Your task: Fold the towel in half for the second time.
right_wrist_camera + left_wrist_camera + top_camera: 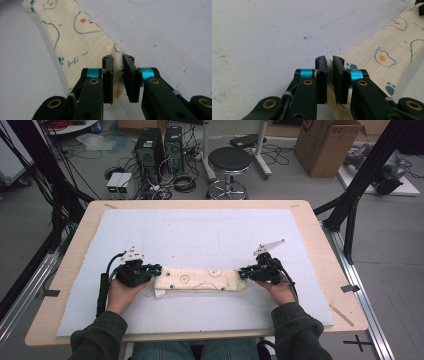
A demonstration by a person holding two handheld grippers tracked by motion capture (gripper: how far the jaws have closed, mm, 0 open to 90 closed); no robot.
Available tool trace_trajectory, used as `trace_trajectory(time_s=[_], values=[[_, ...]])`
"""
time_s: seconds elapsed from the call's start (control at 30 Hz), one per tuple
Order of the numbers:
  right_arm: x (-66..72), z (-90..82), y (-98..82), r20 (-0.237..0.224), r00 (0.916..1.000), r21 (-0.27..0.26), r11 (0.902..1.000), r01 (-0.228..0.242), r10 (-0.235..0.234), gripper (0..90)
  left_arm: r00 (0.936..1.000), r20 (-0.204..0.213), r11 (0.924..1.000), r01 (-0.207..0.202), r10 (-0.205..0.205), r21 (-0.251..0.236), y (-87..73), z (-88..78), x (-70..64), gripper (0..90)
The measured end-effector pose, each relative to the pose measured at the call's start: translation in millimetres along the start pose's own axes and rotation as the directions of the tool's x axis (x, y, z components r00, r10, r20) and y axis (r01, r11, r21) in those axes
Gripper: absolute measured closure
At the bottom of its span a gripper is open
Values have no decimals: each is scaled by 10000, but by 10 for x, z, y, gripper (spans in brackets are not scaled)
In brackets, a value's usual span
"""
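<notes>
A cream cloth [201, 280] printed with fried eggs and small blue marks lies folded into a long narrow band across the near middle of the pale blue mat [200, 235] on the wooden table [320, 240], between the two hands. The left gripper [156, 269] sits at the band's left end and the right gripper [243, 273] at its right end, each pointing inward along the cloth. In the right gripper view the jaws are pinched on the cloth's end, a ridge of fabric bunched up between the pads. In the left gripper view the jaws stand nearly together over the cloth's corner; a thin edge of fabric seems to be caught low between them, though the narrow gap makes that hard to confirm. The high view adds a small white tag [159, 293] poking out under the left end.
</notes>
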State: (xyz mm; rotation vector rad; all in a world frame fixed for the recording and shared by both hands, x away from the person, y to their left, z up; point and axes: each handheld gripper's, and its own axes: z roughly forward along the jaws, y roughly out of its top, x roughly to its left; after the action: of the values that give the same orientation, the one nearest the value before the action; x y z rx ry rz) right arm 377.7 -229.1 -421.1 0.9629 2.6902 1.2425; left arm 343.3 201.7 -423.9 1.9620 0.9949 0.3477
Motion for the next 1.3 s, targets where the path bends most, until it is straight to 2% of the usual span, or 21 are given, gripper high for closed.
trace_trajectory(time_s=[0.1,0.23,0.37,0.43,0.57,0.63,0.73,0.8,0.83,0.97,1.1,1.2,1.27,1.3], values=[[-26,-19,59,114,9999,53,9999,125,-125,792,10000,-50,9999,35,-36,-107,73,37,11,823],[-74,-39,118,297,9995,145,9998,101,-105,794,9998,-104,9998,190,-190,3,114,97,62,825],[-138,-56,195,416,9990,87,9999,128,-132,794,9985,-156,9985,528,-530,-161,134,137,124,826],[-175,-47,238,502,9986,83,9998,156,-160,794,9984,-222,9987,517,-516,31,166,172,155,826],[-261,-19,300,611,9981,171,9998,50,-60,795,9978,-321,9983,581,-582,-42,255,224,206,826],[-319,-7,309,693,9974,25,9998,-173,171,796,9951,-137,9952,975,-976,-131,282,247,252,826],[-396,9,328,738,9964,-181,9990,-407,419,797,9942,-259,9945,1044,-1046,-57,339,295,287,826],[-440,10,359,859,9950,-211,9986,-485,502,798,9928,-316,9932,1152,-1157,-180,368,316,301,826],[-461,5,377,936,9943,-281,9984,-485,510,798,9906,-298,9907,1323,-1333,-315,376,334,310,827],[-542,7,456,1129,9914,-296,9976,-630,660,797,9852,-396,9856,1654,-1667,-348,365,413,360,826],[-609,66,502,1285,9893,-260,9975,-658,686,797,9820,-618,9832,1752,-1783,-522,348,462,383,827],[-657,139,486,1359,9868,-88,9962,-872,876,796,9796,-752,9815,1820,-1862,-604,337,506,401,827],[-687,184,470,1400,9854,6,9952,-982,972,796,9770,-806,9795,1933,-1975,-573,327,542,420,826],[-695,205,467,1412,9845,2,9945,-1051,1040,796,9779,-856,9812,1873,-1906,-458,329,560,428,827]])
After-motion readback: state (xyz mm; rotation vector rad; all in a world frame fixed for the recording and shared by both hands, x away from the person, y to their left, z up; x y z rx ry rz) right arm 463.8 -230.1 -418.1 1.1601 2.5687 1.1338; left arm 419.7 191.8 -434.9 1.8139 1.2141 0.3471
